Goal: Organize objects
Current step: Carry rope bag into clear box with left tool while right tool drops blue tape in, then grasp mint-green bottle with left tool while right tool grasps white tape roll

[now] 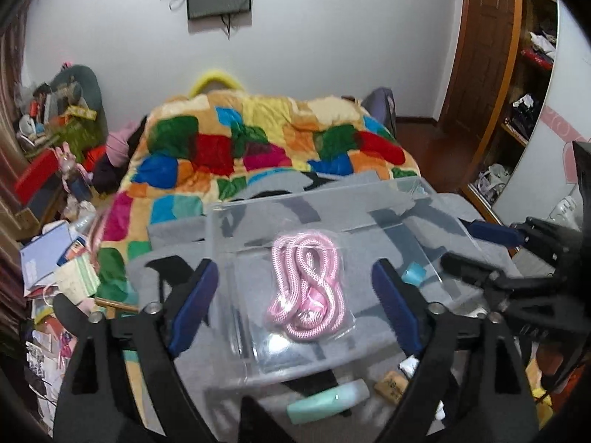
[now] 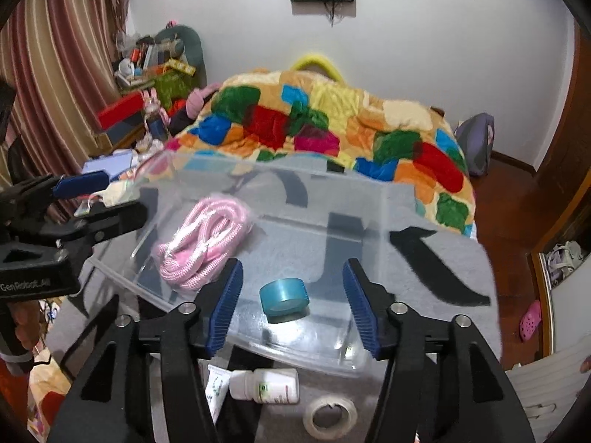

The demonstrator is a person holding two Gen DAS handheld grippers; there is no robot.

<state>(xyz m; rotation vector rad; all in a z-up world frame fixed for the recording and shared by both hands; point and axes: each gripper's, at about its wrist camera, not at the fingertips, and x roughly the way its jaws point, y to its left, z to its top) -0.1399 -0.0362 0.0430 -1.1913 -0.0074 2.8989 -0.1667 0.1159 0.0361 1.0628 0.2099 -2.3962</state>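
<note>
A clear plastic box (image 1: 424, 199) (image 2: 369, 192) stands on a grey cloth on the bed. Inside it lie a bagged pink rope (image 1: 308, 284) (image 2: 203, 247) and a teal tape roll (image 2: 283, 299), which peeks past my left finger in the left wrist view (image 1: 413, 272). My left gripper (image 1: 295, 306) is open and empty above the rope. My right gripper (image 2: 291, 302) is open and empty around the teal roll, just above it. In front of the box lie a mint tube (image 1: 327, 400), a small wooden block (image 1: 391, 387), a white pill bottle (image 2: 266, 385) and a white tape roll (image 2: 330, 416).
A colourful patchwork quilt (image 1: 258, 140) (image 2: 332, 118) covers the bed behind the box. A cluttered side table (image 1: 55, 258) with books and boxes stands at the left. A wooden door and shelves (image 1: 524, 74) are at the right.
</note>
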